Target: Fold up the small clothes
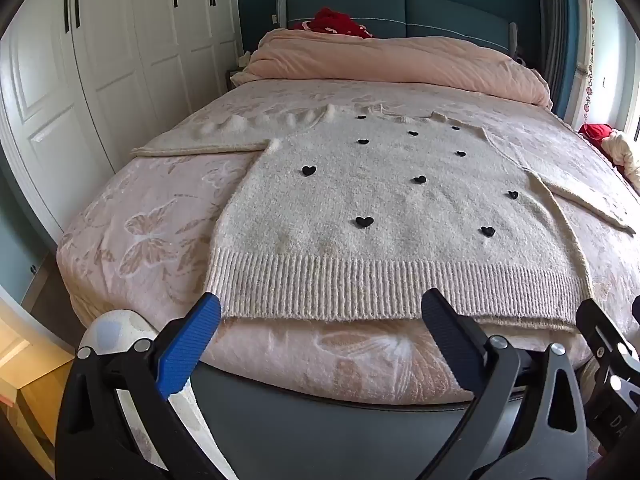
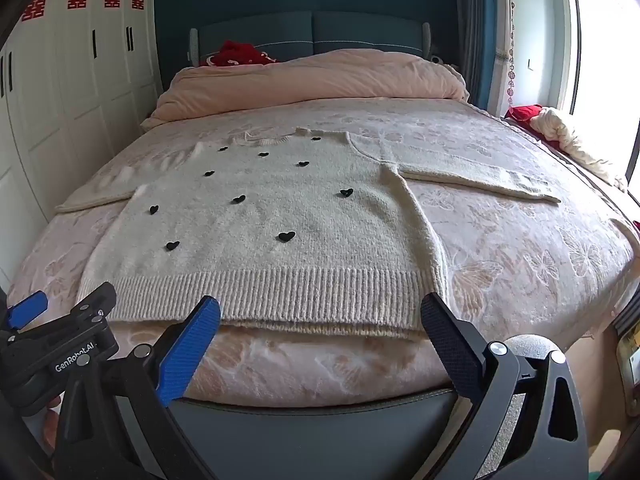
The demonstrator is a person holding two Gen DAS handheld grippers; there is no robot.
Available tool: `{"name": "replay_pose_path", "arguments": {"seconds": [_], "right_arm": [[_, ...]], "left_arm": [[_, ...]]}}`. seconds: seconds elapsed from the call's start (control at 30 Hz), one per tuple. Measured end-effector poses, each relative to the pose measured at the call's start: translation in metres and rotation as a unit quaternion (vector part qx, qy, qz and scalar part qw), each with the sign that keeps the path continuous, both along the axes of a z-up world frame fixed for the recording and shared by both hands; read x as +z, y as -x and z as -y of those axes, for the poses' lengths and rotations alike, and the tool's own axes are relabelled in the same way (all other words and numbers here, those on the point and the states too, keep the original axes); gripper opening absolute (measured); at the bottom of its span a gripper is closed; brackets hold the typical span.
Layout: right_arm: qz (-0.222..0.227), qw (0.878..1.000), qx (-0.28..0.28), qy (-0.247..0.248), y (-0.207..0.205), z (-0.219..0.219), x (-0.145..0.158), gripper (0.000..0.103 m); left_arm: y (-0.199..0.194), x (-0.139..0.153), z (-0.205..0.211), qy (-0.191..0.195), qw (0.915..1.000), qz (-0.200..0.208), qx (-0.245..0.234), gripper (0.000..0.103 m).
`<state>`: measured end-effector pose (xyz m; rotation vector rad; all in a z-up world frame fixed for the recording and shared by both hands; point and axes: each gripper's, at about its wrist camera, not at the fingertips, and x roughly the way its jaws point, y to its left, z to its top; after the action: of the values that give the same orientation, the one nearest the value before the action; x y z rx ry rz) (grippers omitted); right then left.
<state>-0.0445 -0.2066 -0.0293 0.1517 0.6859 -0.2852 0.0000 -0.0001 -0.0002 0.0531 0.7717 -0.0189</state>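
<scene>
A cream knitted sweater [image 1: 380, 196] [image 2: 272, 216] with small black hearts lies flat on the bed, front up, ribbed hem toward me and both sleeves spread sideways. My left gripper [image 1: 320, 312] hovers open just before the hem's left half, with nothing between its blue and black fingers. My right gripper [image 2: 320, 312] hangs open before the hem's right half, also holding nothing. In the right wrist view the left gripper [image 2: 60, 320] shows at the left edge.
The bed [image 1: 152, 216] [image 2: 520, 240] has a pink butterfly cover, with a rolled pink duvet [image 1: 400, 60] at its head. White wardrobes [image 1: 100, 60] line the left side. Red and cream cloths [image 2: 560, 132] lie by the window at the right.
</scene>
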Motion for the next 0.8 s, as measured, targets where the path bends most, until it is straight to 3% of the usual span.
{"name": "replay_pose_path", "arguments": {"seconds": [0.8], "right_arm": [[0.0, 1.0, 0.003, 0.004, 0.0004, -0.0059, 0.0032, 0.098]], "left_arm": [[0.0021, -0.0024, 0.002, -0.006, 1.0, 0.001, -0.006, 0.098]]}}
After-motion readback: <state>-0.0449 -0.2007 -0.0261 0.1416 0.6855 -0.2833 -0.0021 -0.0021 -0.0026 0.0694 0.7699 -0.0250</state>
